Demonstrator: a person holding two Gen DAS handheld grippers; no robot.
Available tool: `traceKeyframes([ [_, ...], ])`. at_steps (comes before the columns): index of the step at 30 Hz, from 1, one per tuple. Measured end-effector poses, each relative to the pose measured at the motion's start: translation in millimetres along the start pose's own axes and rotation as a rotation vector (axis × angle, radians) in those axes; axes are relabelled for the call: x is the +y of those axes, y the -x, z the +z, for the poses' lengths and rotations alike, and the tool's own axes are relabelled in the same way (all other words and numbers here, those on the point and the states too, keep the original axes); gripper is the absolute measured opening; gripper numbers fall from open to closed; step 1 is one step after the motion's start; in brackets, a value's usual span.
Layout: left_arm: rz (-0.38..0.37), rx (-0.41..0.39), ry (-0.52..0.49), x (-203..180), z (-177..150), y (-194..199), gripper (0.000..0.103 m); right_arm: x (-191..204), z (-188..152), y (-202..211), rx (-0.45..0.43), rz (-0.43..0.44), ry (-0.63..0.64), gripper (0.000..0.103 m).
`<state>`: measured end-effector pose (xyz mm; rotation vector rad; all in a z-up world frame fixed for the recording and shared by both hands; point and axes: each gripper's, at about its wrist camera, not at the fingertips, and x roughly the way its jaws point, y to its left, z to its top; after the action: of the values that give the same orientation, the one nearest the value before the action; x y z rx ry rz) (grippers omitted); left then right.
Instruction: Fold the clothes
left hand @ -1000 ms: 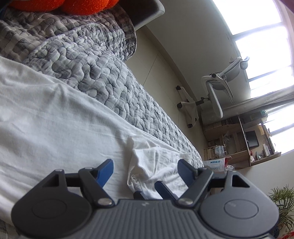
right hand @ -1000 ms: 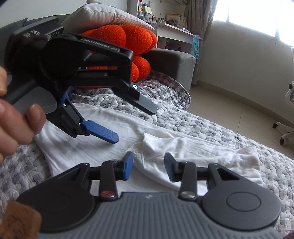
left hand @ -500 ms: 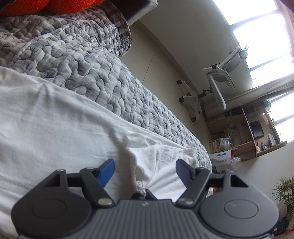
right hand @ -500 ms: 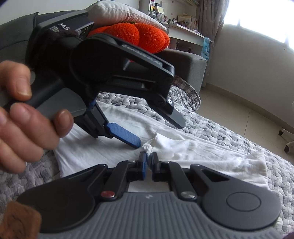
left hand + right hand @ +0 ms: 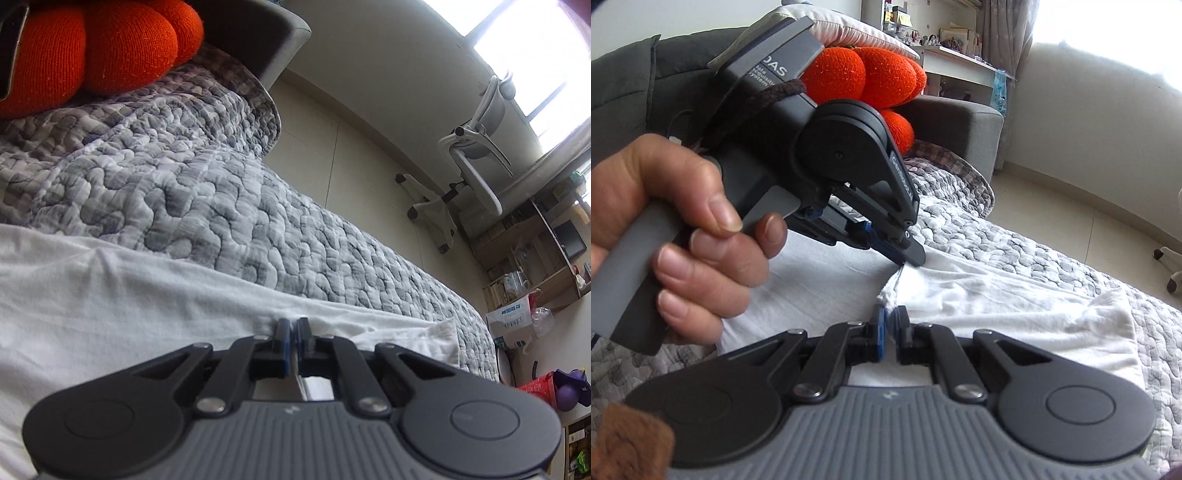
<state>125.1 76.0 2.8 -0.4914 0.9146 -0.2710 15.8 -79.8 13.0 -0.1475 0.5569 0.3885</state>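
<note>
The white shirt (image 5: 997, 291) lies flat on the grey quilt (image 5: 221, 206), in front of the orange cushion (image 5: 879, 77). The left gripper (image 5: 293, 326) has just closed and pinches a shirt fold; the right gripper (image 5: 889, 317) is clamped on the same fold, just beside it

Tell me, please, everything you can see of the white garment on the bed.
The white garment is soft, creased cotton-like cloth, spread flat over the grey quilted cover. One part lies folded over, its rumpled edge running between the grippers. The left gripper and the right gripper are both shut on that edge, close together.
</note>
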Motion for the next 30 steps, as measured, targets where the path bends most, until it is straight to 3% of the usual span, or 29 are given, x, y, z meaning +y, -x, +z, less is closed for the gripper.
traceKeyframes([
  [8,-0.05,-0.037,0.023,4,3,14,0.004,1,-4,2,0.01,0.014,-0.039,0.008],
  [11,-0.105,-0.036,-0.027,-7,0,20,0.013,5,-5,4,0.021,0.047,-0.034,0.017],
  [14,-0.069,0.011,-0.068,-15,-6,9,0.02,6,-4,10,0.024,0.066,-0.026,0.02],
  [19,-0.051,0.058,0.014,2,-6,1,0.021,-13,5,32,-0.01,0.131,-0.065,0.02],
  [23,-0.055,0.076,0.077,17,-13,16,0.025,-48,16,35,-0.019,0.052,-0.076,0.02],
  [26,-0.068,0.089,0.063,17,-23,28,0.035,-72,24,28,0.015,0.019,-0.046,0.02],
  [30,-0.087,0.114,-0.013,6,-32,26,0.042,-84,39,15,0.053,0.09,0.105,0.02],
])
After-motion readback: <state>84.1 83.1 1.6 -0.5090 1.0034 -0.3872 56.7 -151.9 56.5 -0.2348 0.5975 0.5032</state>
